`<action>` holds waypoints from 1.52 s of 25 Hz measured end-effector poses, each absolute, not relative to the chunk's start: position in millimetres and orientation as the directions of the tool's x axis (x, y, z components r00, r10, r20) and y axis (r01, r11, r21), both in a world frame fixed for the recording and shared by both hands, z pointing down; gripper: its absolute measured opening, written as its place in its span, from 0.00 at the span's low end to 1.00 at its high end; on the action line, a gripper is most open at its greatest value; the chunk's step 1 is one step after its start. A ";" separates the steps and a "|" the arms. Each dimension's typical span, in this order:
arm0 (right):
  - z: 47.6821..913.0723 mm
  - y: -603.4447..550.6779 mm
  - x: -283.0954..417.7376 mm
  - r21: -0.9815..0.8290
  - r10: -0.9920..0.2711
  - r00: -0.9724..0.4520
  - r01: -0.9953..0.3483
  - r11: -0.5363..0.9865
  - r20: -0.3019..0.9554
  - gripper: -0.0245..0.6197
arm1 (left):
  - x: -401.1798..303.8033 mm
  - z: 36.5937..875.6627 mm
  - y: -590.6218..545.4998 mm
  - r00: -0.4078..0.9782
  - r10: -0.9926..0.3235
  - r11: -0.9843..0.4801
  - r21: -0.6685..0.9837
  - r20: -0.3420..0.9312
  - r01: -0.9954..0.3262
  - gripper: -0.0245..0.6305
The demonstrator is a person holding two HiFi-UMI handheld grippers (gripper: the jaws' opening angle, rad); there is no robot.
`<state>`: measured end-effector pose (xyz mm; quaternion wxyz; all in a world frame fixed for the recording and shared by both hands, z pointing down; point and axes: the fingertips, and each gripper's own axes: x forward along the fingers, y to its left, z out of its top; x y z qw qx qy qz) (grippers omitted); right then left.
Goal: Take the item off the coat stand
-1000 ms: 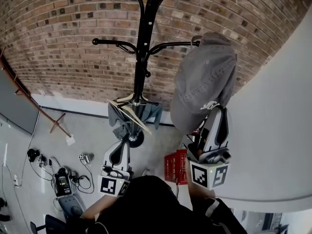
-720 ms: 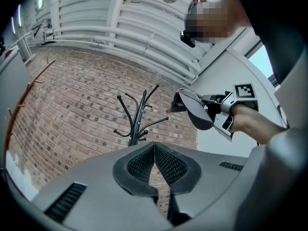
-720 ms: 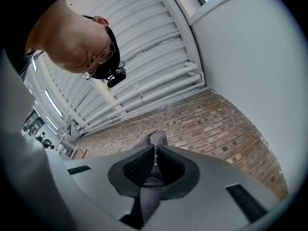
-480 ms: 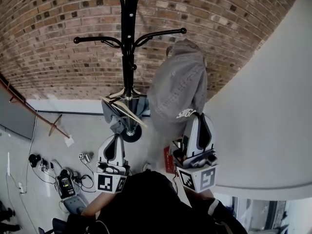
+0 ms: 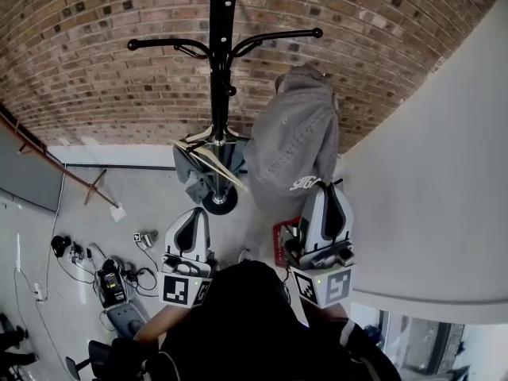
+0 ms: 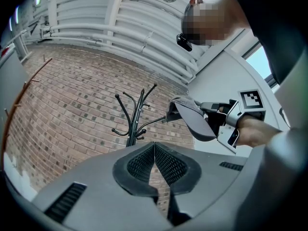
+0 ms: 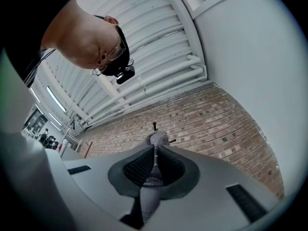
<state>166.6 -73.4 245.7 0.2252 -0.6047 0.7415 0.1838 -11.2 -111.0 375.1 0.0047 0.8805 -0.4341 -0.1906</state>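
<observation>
A grey cap [image 5: 298,137] hangs from my right gripper [image 5: 321,187], which is shut on its brim. The cap sits below and apart from the black coat stand's [image 5: 221,70] right hook arm [image 5: 286,36]. In the right gripper view grey fabric [image 7: 152,179] is pinched between the jaws of the right gripper [image 7: 155,150]. My left gripper [image 5: 194,214] stays low beside the stand's base, shut with nothing in it. The left gripper view shows the left gripper [image 6: 154,147] with jaws touching, the cap [image 6: 193,120] ahead to the right, and the stand [image 6: 134,121] against the bricks.
A brick wall [image 5: 95,94] stands behind the stand, and a curved white wall [image 5: 429,181] rises on the right. Wooden hangers and a grey garment [image 5: 208,169] hang low on the pole. A red crate [image 5: 284,243] and cables with a device [image 5: 111,280] lie on the floor.
The cap hung at the tip of the right hook arm; it now hangs lower, clear of that arm, with my right gripper lower too. The left gripper has barely moved.
</observation>
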 end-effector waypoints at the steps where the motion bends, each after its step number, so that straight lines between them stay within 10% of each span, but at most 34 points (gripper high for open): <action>1: 249.1 -73.5 165.1 0.001 -0.815 -0.168 -0.979 0.202 -0.554 0.09 | -14.0 377.1 -110.3 0.549 -0.769 -0.619 0.168 -0.328 -0.767 0.07; 38: 385.2 -53.7 143.3 -0.075 -0.937 0.013 -0.997 0.014 -0.349 0.09 | -33.0 414.9 -110.8 0.615 -0.719 -0.678 0.132 -0.323 -0.723 0.07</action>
